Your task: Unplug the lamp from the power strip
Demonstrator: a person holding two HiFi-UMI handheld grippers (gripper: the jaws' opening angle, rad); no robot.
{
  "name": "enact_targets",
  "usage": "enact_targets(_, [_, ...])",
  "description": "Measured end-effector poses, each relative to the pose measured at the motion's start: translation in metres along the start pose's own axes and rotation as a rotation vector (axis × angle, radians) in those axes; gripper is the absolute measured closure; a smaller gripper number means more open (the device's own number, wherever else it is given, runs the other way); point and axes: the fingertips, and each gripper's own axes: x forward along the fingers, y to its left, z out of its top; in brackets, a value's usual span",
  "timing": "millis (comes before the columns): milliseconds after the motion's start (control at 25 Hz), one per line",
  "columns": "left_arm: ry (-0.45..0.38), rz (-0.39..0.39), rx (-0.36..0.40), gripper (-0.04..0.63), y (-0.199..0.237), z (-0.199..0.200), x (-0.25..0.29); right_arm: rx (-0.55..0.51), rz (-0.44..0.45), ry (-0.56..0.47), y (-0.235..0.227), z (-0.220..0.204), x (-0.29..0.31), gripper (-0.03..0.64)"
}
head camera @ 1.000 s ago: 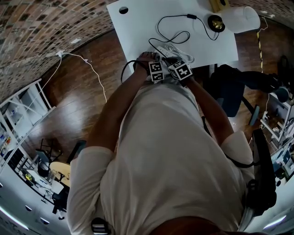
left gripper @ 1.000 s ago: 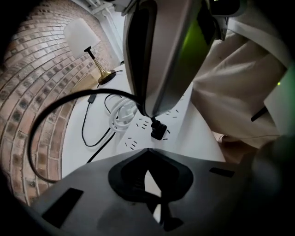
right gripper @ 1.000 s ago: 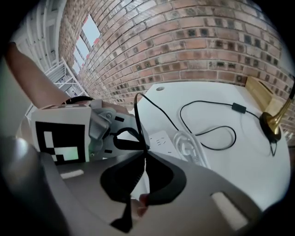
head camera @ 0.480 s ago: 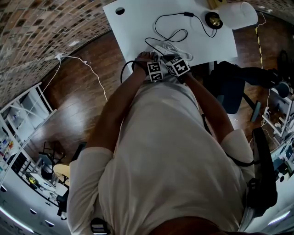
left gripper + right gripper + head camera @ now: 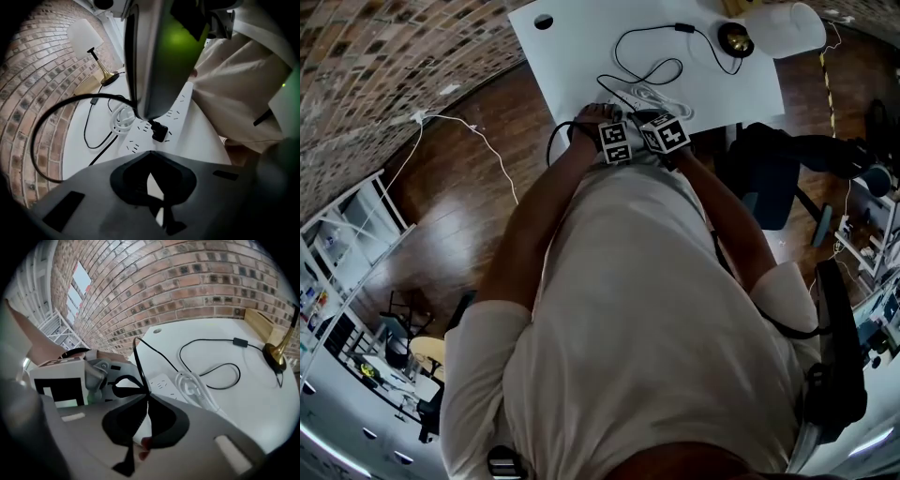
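Left claw (image 5: 150,153) jaws together, empty; plug (image 5: 158,131) just ahead, seated in power strip (image 5: 133,146); right claw (image 5: 147,397) pinched on lamp cord (image 5: 140,370) above plug; lamp (image 5: 89,42) well beyond.

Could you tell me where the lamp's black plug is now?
The small black plug sits centre in the left gripper view, plugged into the white power strip, right of the coiled white cable, beneath the right hand-held gripper.
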Motion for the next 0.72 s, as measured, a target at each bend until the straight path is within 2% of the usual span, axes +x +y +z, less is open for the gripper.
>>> enact_targets(160, [-0.007,-0.004,0.008,0.608,-0.002,0.001,0.0,-0.05,-0.003,0.013,0.006,-0.012,-0.005,0.609])
enact_targets(400, [-0.009,-0.008,-0.054,0.609,0.0,-0.001,0.0,-0.074,0.002,0.037,0.001,0.003,0.003,0.609])
enact_targets(600, [-0.017,-0.007,-0.062,0.607,0.001,0.001,-0.001,-0.142,-0.004,0.038,0.004,-0.01,-0.005,0.609])
enact_targets(720, [-0.013,-0.006,-0.061,0.608,0.0,0.002,0.0,-0.125,-0.011,0.044,0.003,-0.009,-0.003,0.609])
